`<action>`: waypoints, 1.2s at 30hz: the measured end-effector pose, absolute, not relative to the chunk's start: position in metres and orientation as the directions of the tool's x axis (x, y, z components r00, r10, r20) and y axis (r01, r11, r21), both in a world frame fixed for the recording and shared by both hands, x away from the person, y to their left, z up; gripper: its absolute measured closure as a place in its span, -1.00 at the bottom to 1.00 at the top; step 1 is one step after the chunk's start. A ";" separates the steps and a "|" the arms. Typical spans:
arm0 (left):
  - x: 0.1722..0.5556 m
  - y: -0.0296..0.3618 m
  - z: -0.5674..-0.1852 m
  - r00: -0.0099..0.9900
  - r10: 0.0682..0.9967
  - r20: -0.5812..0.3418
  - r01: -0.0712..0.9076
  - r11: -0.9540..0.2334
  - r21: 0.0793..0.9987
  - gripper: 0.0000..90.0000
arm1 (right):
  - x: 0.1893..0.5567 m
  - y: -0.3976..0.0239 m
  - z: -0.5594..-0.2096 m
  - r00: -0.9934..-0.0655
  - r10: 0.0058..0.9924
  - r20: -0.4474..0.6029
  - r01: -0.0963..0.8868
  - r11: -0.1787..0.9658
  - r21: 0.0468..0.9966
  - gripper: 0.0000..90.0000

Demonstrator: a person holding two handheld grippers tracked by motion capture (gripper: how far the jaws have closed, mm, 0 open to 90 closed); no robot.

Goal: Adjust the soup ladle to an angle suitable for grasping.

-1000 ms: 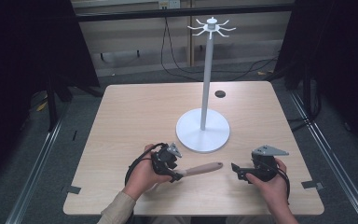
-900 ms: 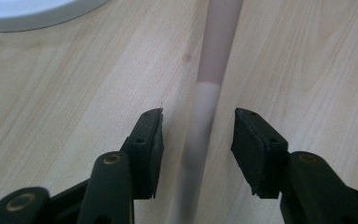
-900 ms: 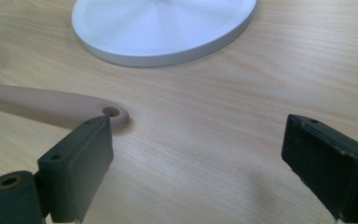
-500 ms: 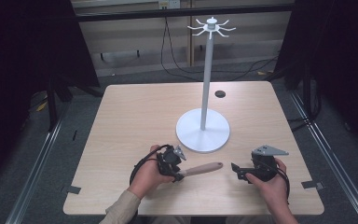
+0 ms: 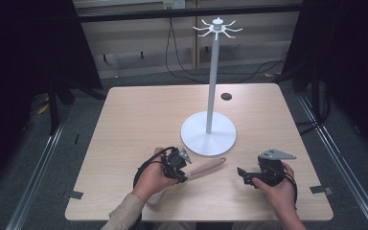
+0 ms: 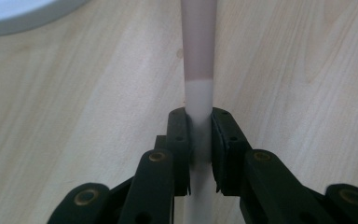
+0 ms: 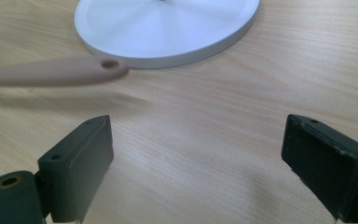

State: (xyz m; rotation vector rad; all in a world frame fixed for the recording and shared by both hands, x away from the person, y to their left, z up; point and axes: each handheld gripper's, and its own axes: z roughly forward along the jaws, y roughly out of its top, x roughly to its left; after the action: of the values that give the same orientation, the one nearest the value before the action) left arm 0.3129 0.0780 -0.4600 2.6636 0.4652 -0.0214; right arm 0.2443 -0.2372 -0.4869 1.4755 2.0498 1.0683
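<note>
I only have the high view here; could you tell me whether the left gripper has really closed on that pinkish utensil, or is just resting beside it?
Observer: It has closed. In the left gripper view the left gripper has its jaws pressed on both sides of the utensil, on its whitish section.
Operator: Thank you. Does the far end have a hanging hole?
Observer: Yes, the right gripper view shows a small oval hole near the pinkish handle tip.
Operator: And the right gripper?
Observer: The right gripper is wide open, with bare table between its jaws; the handle tip lies beyond them, near the white stand base.
</note>
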 end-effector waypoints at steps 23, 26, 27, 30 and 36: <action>0.317 0.108 -0.421 0.877 0.459 -0.142 0.425 -0.606 0.672 0.76 | 0.244 -0.212 -0.478 -0.433 0.884 0.176 0.584 0.126 0.802 -0.76; 0.317 0.106 -0.418 0.874 0.470 -0.127 0.416 -0.586 0.695 0.76 | 0.243 -0.205 -0.474 -0.457 0.869 0.190 0.573 0.124 0.810 -0.75; 0.317 0.106 -0.417 0.872 0.472 -0.126 0.415 -0.580 0.701 0.76 | 0.243 -0.202 -0.473 -0.463 0.864 0.198 0.572 0.120 0.811 -0.75; 0.316 0.104 -0.414 0.869 0.476 -0.131 0.414 -0.557 0.720 0.76 | 0.242 -0.193 -0.472 -0.484 0.849 0.210 0.568 0.122 0.814 -0.74; 0.314 0.100 -0.414 0.872 0.471 -0.133 0.405 -0.541 0.738 0.76 | 0.243 -0.184 -0.467 -0.501 0.830 0.244 0.564 0.100 0.820 -0.70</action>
State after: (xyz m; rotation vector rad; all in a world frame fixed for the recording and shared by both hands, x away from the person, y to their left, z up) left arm 0.3137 0.0995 -0.4141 2.2086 0.6293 0.1026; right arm 0.2433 -0.1836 -0.4669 1.3825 2.1010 1.3566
